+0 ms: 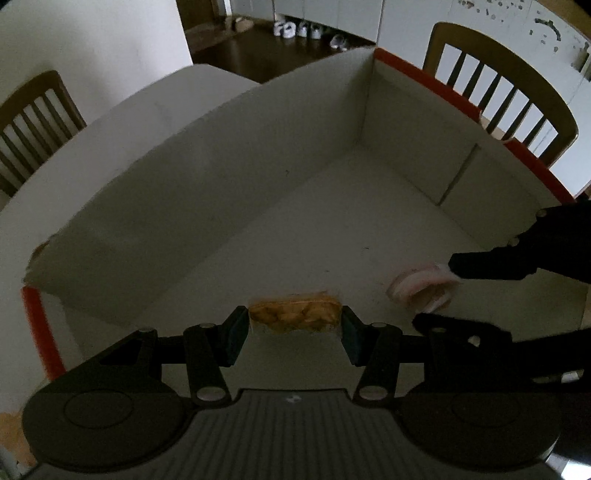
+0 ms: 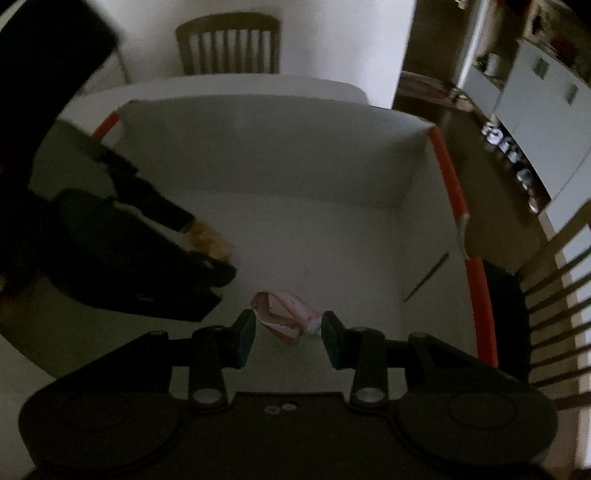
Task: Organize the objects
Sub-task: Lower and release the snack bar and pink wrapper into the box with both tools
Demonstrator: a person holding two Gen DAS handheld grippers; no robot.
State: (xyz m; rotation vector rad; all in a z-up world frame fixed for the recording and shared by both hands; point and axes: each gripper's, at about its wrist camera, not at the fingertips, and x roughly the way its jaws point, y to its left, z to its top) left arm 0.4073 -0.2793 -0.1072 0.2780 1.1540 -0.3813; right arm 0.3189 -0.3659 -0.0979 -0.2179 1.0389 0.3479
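Left wrist view: left gripper [image 1: 294, 328] jaws clamp yellow snack packet [image 1: 294, 316] inside white box [image 1: 229, 155]; right gripper [image 2: 289, 332] jaws pinch pink wrapper [image 2: 284, 314], possibly crumpled.

Around me the room is dim. My white table [image 1: 122, 136] has a wooden slat-back chair [image 1: 33, 122] at its far left and another [image 1: 506, 85] at far right. Beyond lie dark wood floor [image 1: 236, 55], pale shoes [image 1: 295, 29] and white cabinets [image 1: 480, 22].
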